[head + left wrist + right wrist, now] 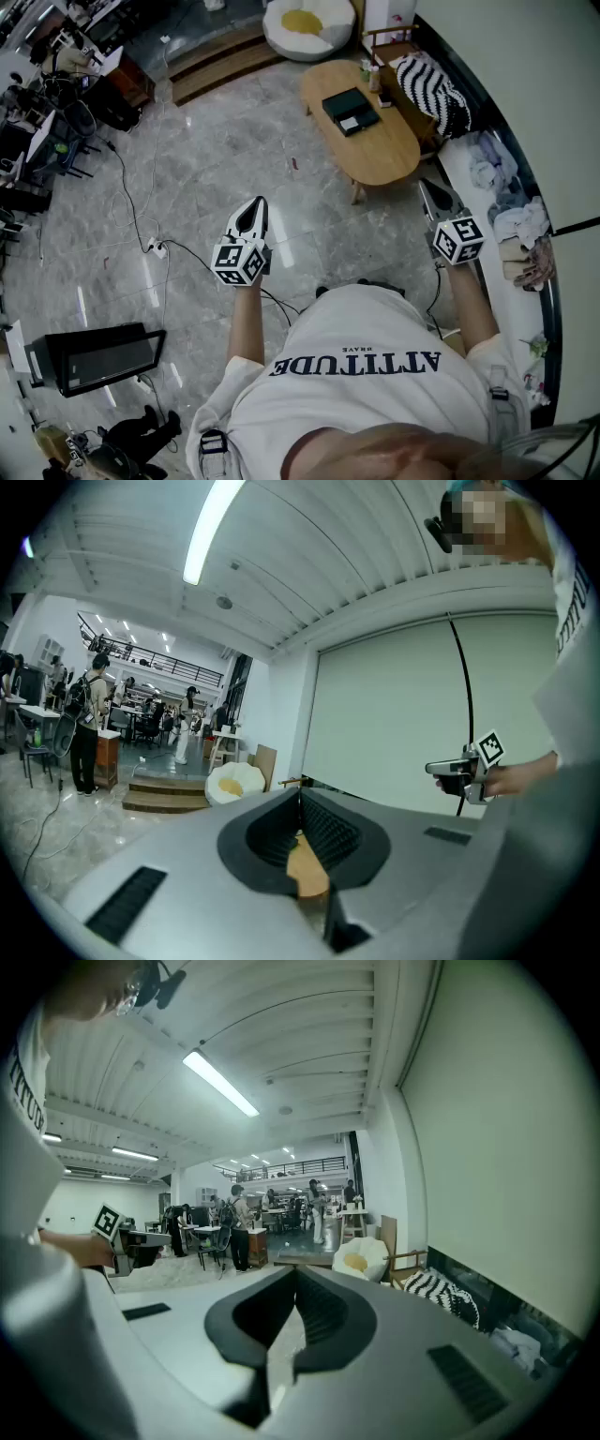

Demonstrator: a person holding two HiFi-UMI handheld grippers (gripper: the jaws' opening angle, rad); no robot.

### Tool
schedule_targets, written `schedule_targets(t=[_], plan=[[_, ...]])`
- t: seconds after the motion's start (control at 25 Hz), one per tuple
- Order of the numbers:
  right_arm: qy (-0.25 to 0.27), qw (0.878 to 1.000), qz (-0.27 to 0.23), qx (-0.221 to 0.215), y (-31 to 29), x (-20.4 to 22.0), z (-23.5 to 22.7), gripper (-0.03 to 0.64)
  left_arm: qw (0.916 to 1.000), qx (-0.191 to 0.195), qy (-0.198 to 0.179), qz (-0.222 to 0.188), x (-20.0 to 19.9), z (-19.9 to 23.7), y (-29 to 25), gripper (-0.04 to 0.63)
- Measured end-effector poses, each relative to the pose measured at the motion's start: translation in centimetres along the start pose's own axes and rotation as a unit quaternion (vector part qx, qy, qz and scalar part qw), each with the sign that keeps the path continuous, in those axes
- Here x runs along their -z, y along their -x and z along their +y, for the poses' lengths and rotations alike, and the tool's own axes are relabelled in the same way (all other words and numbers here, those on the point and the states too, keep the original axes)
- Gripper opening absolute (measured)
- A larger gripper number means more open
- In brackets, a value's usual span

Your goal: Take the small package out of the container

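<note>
A dark container lies on the oval wooden table, well ahead of both grippers. A small white thing rests in it; whether it is the package is too small to tell. My left gripper is held in the air over the marble floor, shut and empty, its tips meeting in the left gripper view. My right gripper hangs near the table's near end, also shut with nothing in it. Each gripper shows in the other's view: the right gripper and the left gripper.
A striped cushion lies on a chair beside the table. A white round cushion with a yellow centre sits beyond it. Cables run over the floor at left, near a black case. Clothes lie on the right ledge.
</note>
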State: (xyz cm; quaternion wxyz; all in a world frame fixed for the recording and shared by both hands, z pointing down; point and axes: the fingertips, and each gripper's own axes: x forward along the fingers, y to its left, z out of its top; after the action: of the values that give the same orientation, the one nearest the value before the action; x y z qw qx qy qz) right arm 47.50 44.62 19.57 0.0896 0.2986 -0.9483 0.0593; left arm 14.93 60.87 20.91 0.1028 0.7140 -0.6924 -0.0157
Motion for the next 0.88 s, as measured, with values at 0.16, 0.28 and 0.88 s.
schedule_targets(t=[0.16,0.28,0.88], plan=[[0.001,1.000,0.000,0.000,0.0,-0.3,0.0,0.020,1.0000,0.002,0.000,0.000,-0.1,-0.1,0.0,0.023],[0.002,1.000,-0.002,0.001,0.0,-0.4,0.1,0.020,1.0000,0.003,0.000,0.000,-0.1,-0.1,0.0,0.023],[-0.004,1.000,0.002,-0.003,-1.0,-0.4,2.0,0.020,0.9999,0.009,0.006,0.007,0.5,1.0,0.5,0.023]])
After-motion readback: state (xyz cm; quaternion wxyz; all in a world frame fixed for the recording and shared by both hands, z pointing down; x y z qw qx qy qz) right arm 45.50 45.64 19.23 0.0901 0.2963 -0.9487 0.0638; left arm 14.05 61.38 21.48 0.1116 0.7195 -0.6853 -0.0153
